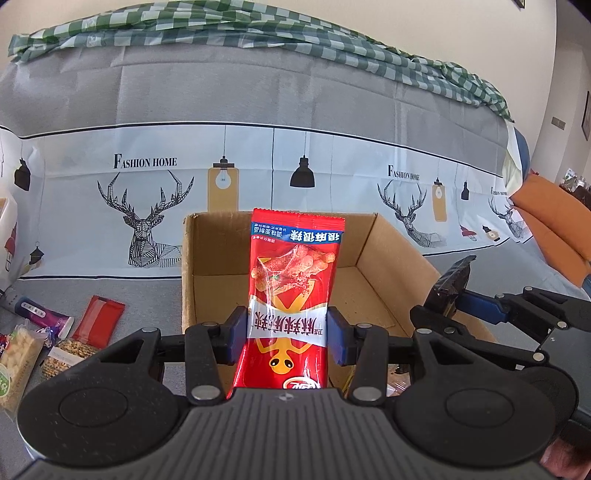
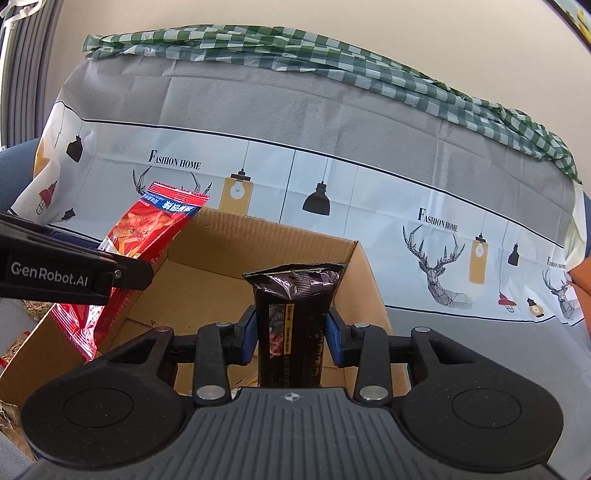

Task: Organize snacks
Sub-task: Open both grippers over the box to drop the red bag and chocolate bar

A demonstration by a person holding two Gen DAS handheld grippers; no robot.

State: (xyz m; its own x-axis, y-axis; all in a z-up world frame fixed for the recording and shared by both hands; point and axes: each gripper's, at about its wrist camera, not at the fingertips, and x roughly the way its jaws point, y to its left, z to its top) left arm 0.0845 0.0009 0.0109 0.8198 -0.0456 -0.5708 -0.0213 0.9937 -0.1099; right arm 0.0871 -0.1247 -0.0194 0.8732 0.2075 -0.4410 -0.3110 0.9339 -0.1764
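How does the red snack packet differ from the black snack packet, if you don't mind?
The red snack packet is bright with a clear window; the black snack packet is dark and opaque. Red sits in the left gripper, black in the right gripper. Both are clamped upright over the cardboard box.

A grey sofa (image 1: pixel 258 99) fills the view, draped in a deer-and-lamp printed cover (image 1: pixel 332 177) — green checked cloth (image 1: pixel 332 40) along its top at 12 o'clock, cream wall (image 1: pixel 406 18) behind

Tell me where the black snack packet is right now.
The black snack packet is clamped upright in the right gripper, centre of the right wrist view, over the open cardboard box.
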